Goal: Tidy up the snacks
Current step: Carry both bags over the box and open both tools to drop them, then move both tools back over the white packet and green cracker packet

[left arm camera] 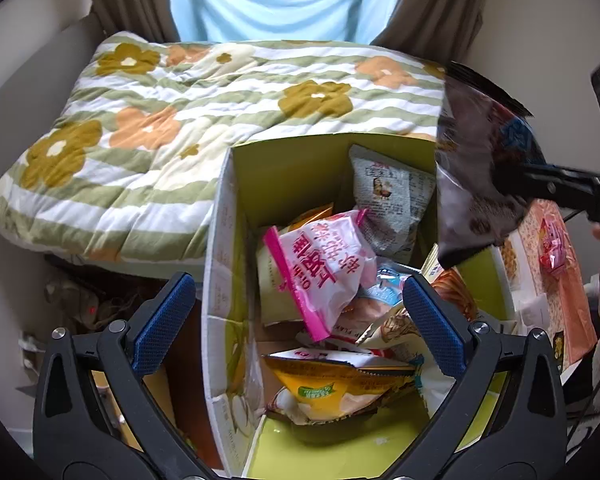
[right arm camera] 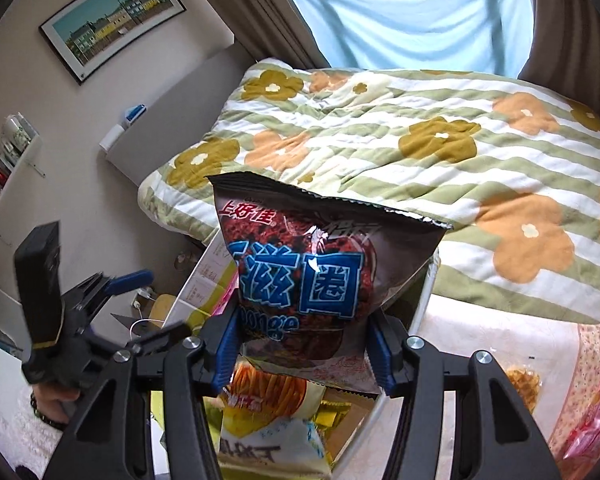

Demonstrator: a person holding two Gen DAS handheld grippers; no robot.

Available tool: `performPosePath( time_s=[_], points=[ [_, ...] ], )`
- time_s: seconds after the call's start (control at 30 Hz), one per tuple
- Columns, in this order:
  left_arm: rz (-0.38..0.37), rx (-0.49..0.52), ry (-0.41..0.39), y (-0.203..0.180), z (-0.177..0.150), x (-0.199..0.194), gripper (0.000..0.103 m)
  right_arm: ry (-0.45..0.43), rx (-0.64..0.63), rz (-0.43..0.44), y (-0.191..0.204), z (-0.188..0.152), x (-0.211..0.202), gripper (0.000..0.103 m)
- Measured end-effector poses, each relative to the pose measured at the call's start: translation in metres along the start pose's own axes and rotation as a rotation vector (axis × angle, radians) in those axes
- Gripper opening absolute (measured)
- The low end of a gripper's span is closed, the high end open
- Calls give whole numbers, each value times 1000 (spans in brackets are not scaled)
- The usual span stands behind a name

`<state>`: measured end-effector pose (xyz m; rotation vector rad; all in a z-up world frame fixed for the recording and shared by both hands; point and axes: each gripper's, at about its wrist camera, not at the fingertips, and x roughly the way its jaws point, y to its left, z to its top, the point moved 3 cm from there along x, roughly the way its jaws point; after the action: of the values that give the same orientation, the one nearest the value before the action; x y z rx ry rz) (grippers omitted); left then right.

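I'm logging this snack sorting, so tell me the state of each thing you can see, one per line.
Box: open, flaps up, partly filled with snacks.
Dark bag: sealed, held upright above the box.
Pink bag: lying on top of the pile.
Right gripper: shut on the dark bag.
Left gripper: open, empty, over the box.

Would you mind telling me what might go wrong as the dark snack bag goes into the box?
1. The right claw pinches the puffy dark bag only near its bottom, so it may slip or get crushed.
2. The box already holds a loose pile; the pink bag sits high, so the new bag may perch on top and slide out.
3. The left claw hangs open over the box and could clash with the right one.
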<state>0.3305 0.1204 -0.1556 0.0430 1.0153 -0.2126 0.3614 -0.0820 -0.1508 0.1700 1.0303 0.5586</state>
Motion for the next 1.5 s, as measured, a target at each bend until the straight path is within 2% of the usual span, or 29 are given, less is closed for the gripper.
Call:
performPosePath(
  time_s=[0.07, 0.1, 0.13, 0.17, 0.3, 0.53, 0.77, 0.87, 1.1, 1.2, 1.33, 1.5],
  points=[
    [19, -11, 4, 3, 1, 0, 103, 27, -7, -20, 2, 3, 7, 59],
    [23, -19, 6, 3, 0, -1, 103, 27, -19, -43, 3, 4, 9, 75],
    [23, -27, 8, 4, 0, -1, 103, 16, -28, -53, 3, 5, 9, 98],
    [19, -33, 7, 5, -1, -3, 103, -16, -39, -62, 3, 4, 4, 103],
    [25, -29, 0, 1, -5, -10, 103, -93, -44, -76, 0, -4, -12, 103],
    [14, -12, -15, -9, -7, -18, 103, -128, -21, -81, 2, -24, -31, 103],
    [-43, 50, -48, -38, -2, -31, 103, -212, 55, -126, -2, -45, -73, 103],
    [-92, 88, -61, -58, 0, -34, 103, -238, 83, -181, -13, -61, -96, 103],
    [-221, 208, -79, -128, 4, -36, 103, -263, 204, -325, -53, -114, -157, 103],
    [-258, 265, -89, -165, 2, -39, 103, -272, 255, -417, -70, -142, -183, 103],
    [-302, 351, -89, -222, -10, -43, 103, -258, 323, -471, -96, -182, -210, 103],
    [-350, 466, -30, -298, -30, -24, 103, -190, 432, -504, -133, -237, -222, 103]
  ],
)
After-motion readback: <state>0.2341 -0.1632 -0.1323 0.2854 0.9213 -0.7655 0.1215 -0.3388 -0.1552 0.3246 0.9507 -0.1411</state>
